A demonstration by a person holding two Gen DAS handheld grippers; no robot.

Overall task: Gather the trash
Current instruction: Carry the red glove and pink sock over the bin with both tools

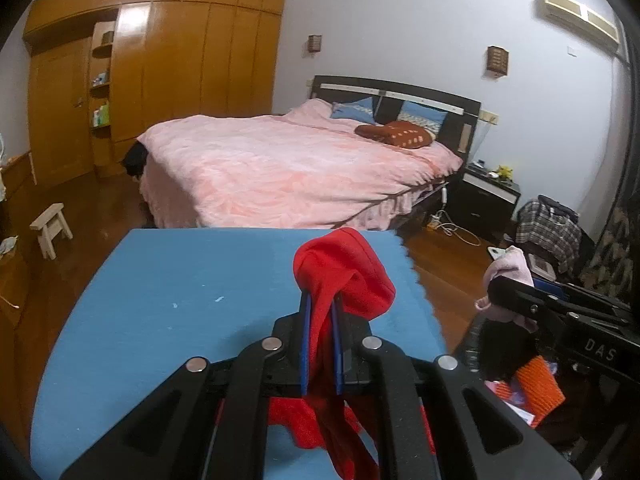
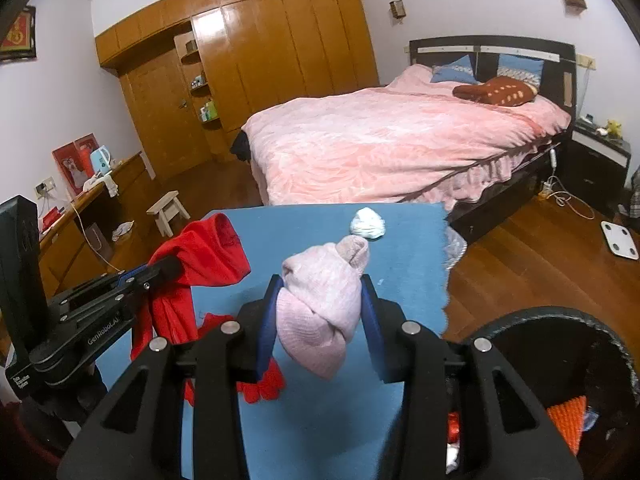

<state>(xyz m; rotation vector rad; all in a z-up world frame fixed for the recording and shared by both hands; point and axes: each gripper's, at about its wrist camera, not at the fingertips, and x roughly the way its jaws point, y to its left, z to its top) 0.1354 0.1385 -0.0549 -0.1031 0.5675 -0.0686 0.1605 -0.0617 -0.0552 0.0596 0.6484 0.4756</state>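
Observation:
My left gripper (image 1: 320, 300) is shut on a red cloth (image 1: 344, 272) and holds it above the blue table (image 1: 180, 300); the cloth hangs down below the fingers. It also shows in the right wrist view (image 2: 204, 256). My right gripper (image 2: 322, 284) is shut on a pink knitted sock (image 2: 320, 304), lifted over the table's right part; it shows in the left wrist view (image 1: 508, 276) too. A crumpled white paper ball (image 2: 368, 223) lies on the table near its far edge. A black bin (image 2: 560, 320) with orange trash (image 2: 568, 420) stands at the right.
A bed with a pink cover (image 2: 392, 136) stands beyond the table. A wooden wardrobe (image 2: 260, 64) lines the back wall. A small stool (image 2: 168, 210) and a desk (image 2: 100, 208) are at the left. A white scale (image 2: 620, 240) lies on the wooden floor.

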